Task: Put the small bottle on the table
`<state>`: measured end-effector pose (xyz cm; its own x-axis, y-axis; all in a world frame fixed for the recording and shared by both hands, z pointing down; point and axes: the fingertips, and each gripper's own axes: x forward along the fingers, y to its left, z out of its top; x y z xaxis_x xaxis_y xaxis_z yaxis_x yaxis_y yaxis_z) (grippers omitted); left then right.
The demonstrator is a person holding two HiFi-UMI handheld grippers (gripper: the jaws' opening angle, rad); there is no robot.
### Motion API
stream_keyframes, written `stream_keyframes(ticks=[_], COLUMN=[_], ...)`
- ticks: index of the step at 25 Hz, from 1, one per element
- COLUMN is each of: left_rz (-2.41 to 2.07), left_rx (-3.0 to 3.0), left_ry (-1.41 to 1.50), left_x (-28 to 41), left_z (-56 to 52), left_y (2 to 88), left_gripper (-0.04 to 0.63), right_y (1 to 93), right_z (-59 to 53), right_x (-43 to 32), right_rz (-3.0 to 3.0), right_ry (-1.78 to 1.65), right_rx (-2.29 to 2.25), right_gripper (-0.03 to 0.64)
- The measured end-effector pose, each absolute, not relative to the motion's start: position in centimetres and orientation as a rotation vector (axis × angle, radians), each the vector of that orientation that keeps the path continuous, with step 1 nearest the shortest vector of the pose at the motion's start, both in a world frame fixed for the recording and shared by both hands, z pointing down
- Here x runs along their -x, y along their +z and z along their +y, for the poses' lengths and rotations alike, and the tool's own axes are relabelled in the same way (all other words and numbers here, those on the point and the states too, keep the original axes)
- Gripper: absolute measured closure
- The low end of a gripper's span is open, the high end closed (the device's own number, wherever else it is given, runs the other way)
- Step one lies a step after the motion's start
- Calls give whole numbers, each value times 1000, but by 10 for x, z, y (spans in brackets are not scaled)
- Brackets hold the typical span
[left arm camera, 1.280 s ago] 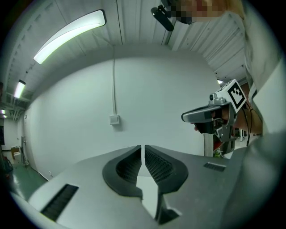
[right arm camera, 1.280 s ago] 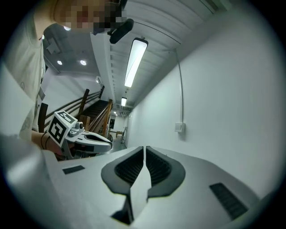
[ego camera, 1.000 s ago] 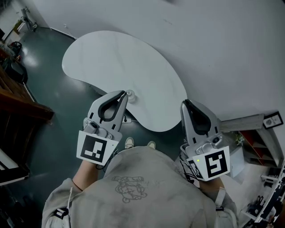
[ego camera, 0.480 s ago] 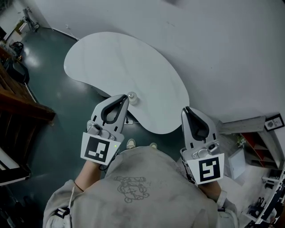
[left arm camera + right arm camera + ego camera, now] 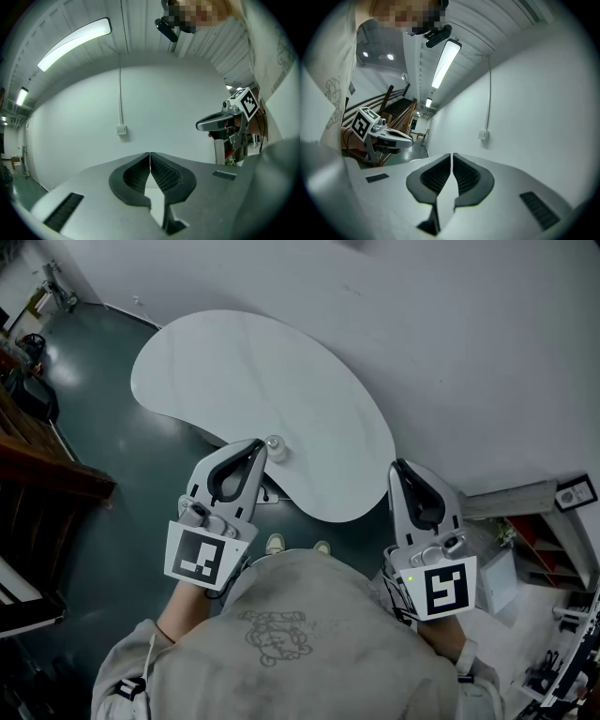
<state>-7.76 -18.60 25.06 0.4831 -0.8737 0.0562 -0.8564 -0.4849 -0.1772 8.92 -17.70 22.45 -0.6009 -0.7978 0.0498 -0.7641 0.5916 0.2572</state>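
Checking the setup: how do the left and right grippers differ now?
The left gripper appears right beside the small bottle on the table; the right gripper is far from it. The left gripper's marker pattern differs from the right gripper's. Both are shut and empty.

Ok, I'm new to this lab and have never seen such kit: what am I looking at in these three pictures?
There is no robot here. A person holds a two-jaw gripper in each hand. The head view comes from a camera on the person's head, looking steeply down. It shows the left gripper and the right gripper. Below them is a white table with a small bottle standing near its edge, just past the left gripper's tip. The other two pictures come from a camera riding on each gripper, looking along its jaws toward a white wall. In both, the jaws are shut with nothing between them, so nothing is held.
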Motion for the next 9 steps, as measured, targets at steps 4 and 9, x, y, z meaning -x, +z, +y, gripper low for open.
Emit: stream_keyframes(ticks=[4,9], left_rz=[1535,1571], left_rx=[2594,2580], left_ry=[-208,-195], left_x=[79,84], left_z=[-185,-187], left_y=[250,250], left_gripper=[575,575], right_y=[226,229], right_z=[-177,-179], right_x=[-90,-91], right_rz=[-2653,-2651], right_ry=[-313,-303], right_rx=[-1307,-1303], right_gripper=[580,580])
